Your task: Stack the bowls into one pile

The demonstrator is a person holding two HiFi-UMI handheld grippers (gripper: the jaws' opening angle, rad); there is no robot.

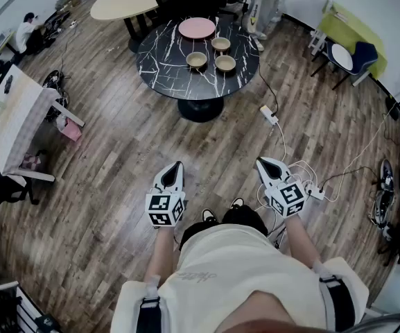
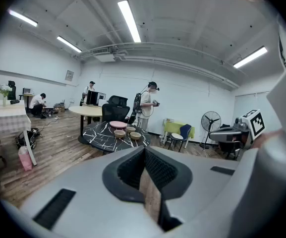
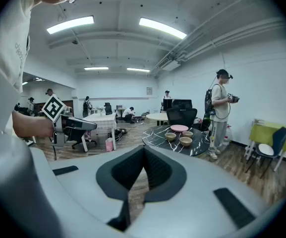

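No readable words anywhere. Behind the fingers, the left gripper [image 1: 175, 165] and right gripper [image 1: 265, 161] show only square coded markers [image 1: 160, 209]; the shirt [image 1: 206, 269] script's too faint.

You're in an open office or lab room: wood floor [image 1: 116, 151], ceiling strip lights [image 2: 129, 20], plain white walls. There's a round marble table [image 1: 159, 61] and an oval table [image 1: 120, 2] with black office chairs [image 3: 182, 115]. Power strip [image 1: 268, 114] and loose cables [image 1: 338, 175] on the floor near you. Standing fan [image 2: 210, 121] by the wall. A person [image 3: 221, 115] stands in headgear and a backpack.
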